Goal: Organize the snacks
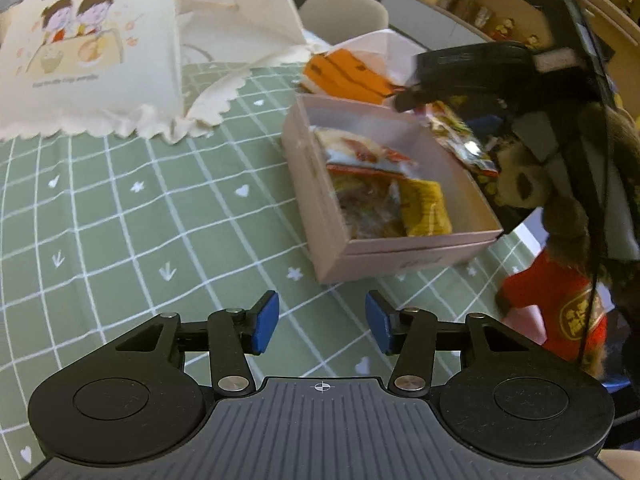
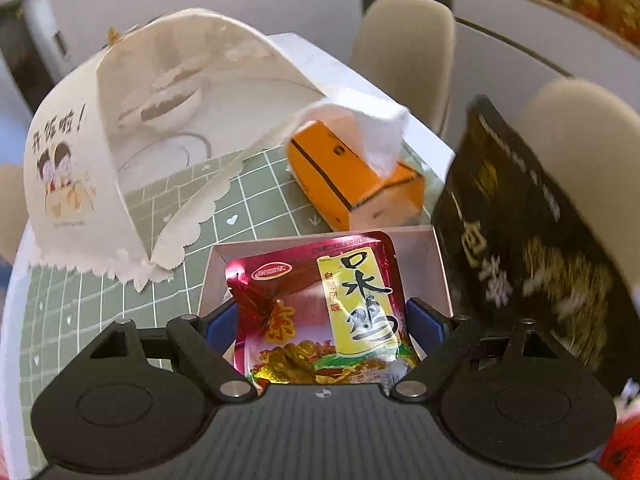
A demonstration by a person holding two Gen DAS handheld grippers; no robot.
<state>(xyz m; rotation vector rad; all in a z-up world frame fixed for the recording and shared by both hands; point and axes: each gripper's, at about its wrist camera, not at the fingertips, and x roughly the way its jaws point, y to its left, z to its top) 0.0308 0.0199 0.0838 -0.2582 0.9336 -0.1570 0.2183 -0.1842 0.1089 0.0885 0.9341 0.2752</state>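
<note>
A pink open box (image 1: 400,246) stands on the green checked tablecloth and holds several snack packets (image 1: 384,184). My left gripper (image 1: 322,322) is open and empty, low over the cloth just in front of the box. My right gripper (image 2: 324,320) is shut on a red and yellow snack packet (image 2: 320,304), held above the pink box (image 2: 438,256). In the left wrist view the right gripper (image 1: 404,102) hovers over the box's far corner with that packet (image 1: 460,136) hanging from it.
A cream folding food cover (image 1: 88,48) stands at the left back. An orange tissue box (image 2: 352,176) lies behind the pink box. A black snack bag (image 2: 520,240) stands right of the box. A plush monkey in red (image 1: 560,312) sits at the right.
</note>
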